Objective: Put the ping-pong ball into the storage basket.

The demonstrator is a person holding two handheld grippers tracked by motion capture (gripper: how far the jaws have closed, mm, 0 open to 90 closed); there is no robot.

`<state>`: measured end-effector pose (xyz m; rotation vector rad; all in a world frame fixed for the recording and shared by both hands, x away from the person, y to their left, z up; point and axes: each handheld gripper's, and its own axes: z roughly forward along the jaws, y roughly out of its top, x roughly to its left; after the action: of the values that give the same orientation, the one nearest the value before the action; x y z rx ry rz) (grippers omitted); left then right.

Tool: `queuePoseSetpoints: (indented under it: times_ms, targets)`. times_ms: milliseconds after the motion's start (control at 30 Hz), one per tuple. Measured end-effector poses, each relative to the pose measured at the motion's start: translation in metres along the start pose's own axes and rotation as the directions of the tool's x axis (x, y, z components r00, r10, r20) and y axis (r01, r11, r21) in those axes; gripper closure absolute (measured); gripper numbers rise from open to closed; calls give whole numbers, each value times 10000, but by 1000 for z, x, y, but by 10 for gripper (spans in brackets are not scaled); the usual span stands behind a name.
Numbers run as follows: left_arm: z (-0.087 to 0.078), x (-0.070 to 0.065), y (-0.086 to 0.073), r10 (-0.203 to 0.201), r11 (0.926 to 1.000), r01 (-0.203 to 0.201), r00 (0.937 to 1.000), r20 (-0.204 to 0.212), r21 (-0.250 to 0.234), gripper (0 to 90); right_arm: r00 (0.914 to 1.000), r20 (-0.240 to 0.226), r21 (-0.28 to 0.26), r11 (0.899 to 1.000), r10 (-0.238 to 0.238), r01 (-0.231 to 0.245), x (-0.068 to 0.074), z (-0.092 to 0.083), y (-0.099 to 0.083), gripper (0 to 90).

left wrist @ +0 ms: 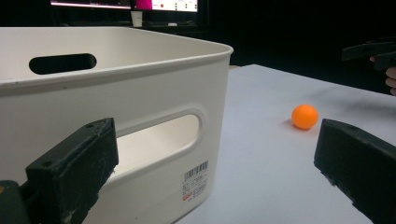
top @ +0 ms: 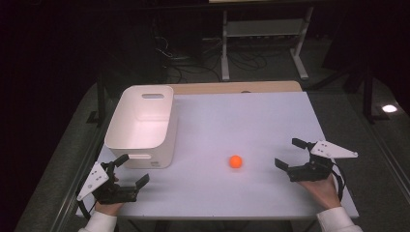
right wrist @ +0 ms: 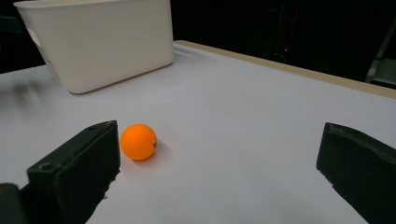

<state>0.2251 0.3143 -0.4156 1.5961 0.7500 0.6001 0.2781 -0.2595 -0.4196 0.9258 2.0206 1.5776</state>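
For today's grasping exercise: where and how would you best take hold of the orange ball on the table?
Grip the ball across its widest middle; being round, no side is better. It lies in the open on the table, apart from the bin, so probably come from the side of the right gripper, jaws open and nearer.

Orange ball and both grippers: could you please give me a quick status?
Left gripper open, empty, beside white bin. Right gripper open, empty. Orange ball loose on table. Path clear.

The table [top: 251, 116] is viewed from above and forward. The bin [left wrist: 140, 93] is seen close, low over the table, from the left gripper view; the ball [right wrist: 138, 141] nearby from the right. Bin and ball are shared by all three views.
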Motion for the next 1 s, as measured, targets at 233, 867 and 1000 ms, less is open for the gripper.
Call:
queuePoseSetpoints:
  times_ms: [233,867,1000]
  targets:
    - [0,-1,0,-56,10000,56,9999,109,0,0,9999,-67,-2,9999,145,-145,2,1,0,0]
    - [1,-2,0,23,10000,-22,9999,127,-17,0,9963,-688,1625,9848,-509,615,11,22,12,0]
    - [1,-2,0,34,10000,-34,9999,108,-7,0,9955,-790,1857,9803,-525,664,11,25,19,0]
